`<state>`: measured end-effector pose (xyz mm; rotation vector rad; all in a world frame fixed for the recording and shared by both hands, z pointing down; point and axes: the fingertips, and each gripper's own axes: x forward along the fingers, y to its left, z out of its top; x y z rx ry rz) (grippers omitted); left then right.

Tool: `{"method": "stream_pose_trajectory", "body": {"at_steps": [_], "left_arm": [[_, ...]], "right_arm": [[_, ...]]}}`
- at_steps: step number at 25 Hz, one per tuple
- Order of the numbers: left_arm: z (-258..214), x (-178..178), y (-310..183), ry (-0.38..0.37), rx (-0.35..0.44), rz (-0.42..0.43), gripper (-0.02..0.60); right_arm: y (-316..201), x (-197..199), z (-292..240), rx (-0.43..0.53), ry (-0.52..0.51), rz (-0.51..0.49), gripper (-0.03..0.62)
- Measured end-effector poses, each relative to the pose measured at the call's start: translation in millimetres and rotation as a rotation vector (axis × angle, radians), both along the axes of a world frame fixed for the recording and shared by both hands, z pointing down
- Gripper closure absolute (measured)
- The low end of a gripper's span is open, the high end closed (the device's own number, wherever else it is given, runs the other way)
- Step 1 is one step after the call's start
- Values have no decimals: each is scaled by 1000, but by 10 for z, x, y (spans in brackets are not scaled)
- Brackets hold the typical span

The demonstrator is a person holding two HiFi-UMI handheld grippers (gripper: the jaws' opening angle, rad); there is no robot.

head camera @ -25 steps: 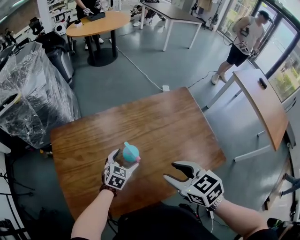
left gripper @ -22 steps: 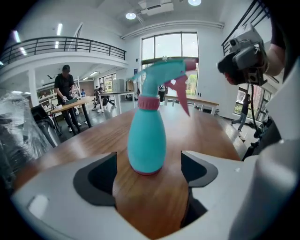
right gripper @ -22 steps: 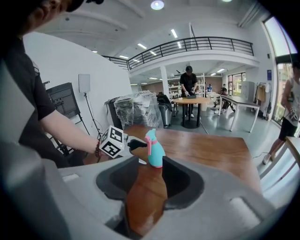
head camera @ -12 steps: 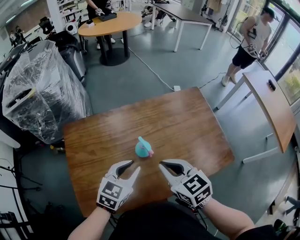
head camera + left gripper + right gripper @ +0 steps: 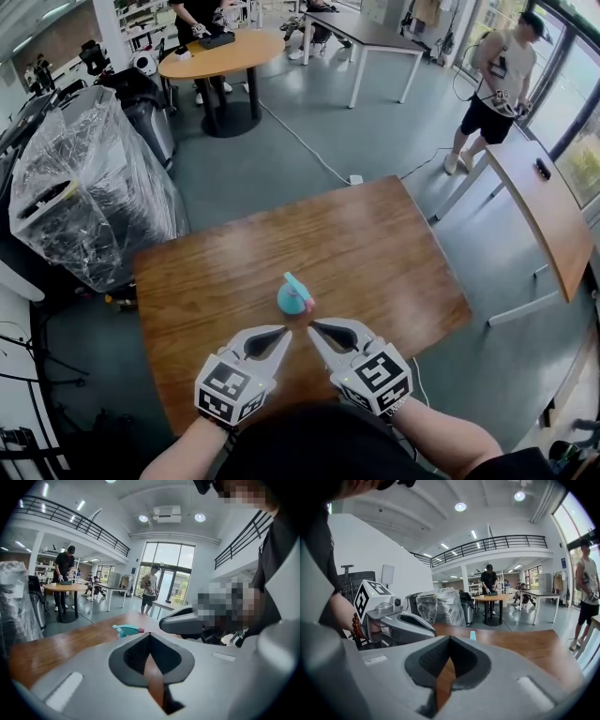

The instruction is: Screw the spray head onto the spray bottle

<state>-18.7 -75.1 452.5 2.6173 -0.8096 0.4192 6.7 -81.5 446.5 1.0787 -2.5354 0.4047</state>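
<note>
Item under inspection: the spray bottle stands upright on the wooden table, towards the side nearest the person. The spray head sits on top of it. Whether the thread is fully home cannot be told.

Left gripper: just short of the bottle on the person's side, not touching. Its jaws have just been closing and now meet, with nothing between them.

Right gripper: likewise just short of the bottle, beside the left one, tips nearly meeting. Its jaws are together and it is empty.

Handling assessment: the bottle looks like small, light, smooth plastic with a rounded body, so it probably slips and tips easily. One claw should clamp the body low down. The other should take the head at its collar, not at the thin trigger or nozzle, which would likely flex or crack.
</note>
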Motion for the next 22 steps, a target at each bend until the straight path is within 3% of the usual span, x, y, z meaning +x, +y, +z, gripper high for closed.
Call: {"method": "stream_pose_trajectory", "body": {"at_steps": [22], "left_arm": [[5, 145, -44, -4, -10, 17, 568]], "right_arm": [[-2, 61, 9, -3, 17, 9, 602]]}}
